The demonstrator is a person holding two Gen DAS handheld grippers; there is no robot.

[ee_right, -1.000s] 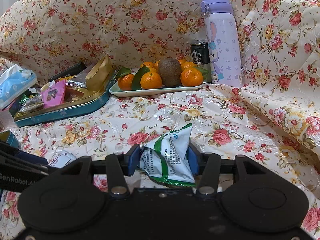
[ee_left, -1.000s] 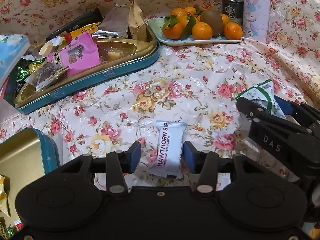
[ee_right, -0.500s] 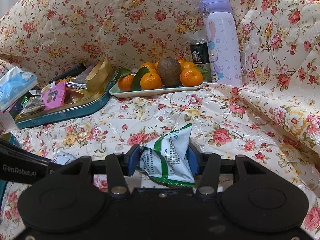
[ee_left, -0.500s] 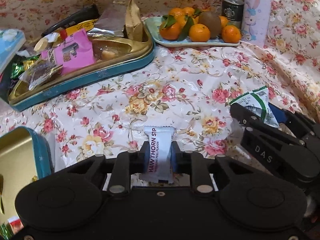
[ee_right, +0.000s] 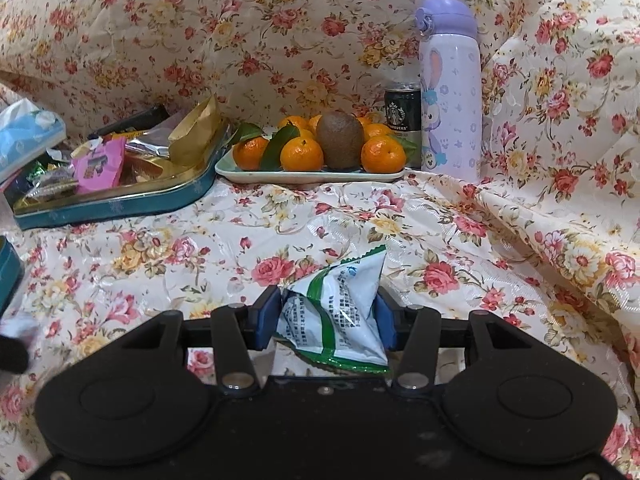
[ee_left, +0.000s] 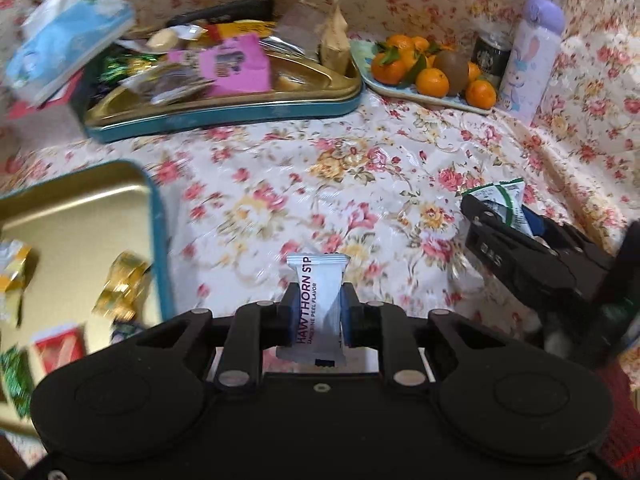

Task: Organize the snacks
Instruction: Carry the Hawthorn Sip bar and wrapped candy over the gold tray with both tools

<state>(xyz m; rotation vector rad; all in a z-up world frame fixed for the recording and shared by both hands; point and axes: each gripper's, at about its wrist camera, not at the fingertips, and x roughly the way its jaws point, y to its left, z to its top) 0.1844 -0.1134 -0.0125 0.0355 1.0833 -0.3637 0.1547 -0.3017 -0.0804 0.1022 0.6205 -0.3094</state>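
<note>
Showing the left gripper (ee_left: pixel 316 314) pinching a small white foil hawthorn-strip sachet (ee_left: pixel 317 305) by its long edges above the floral-clothed surface (ee_left: pixel 320 168), and the right gripper (ee_right: pixel 327 320) clamped on a crinkly green-and-white snack pouch (ee_right: pixel 336 312); both judged light, soft, slippery, best held mid-body

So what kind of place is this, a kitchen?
Probably a home living area, not clearly a kitchen: a floral cloth drapes everything, with a plate of mandarins, snack tins and a tissue pack.

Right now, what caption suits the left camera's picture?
Left gripper shut on a white hawthorn snack, beside a gold tin.
</note>
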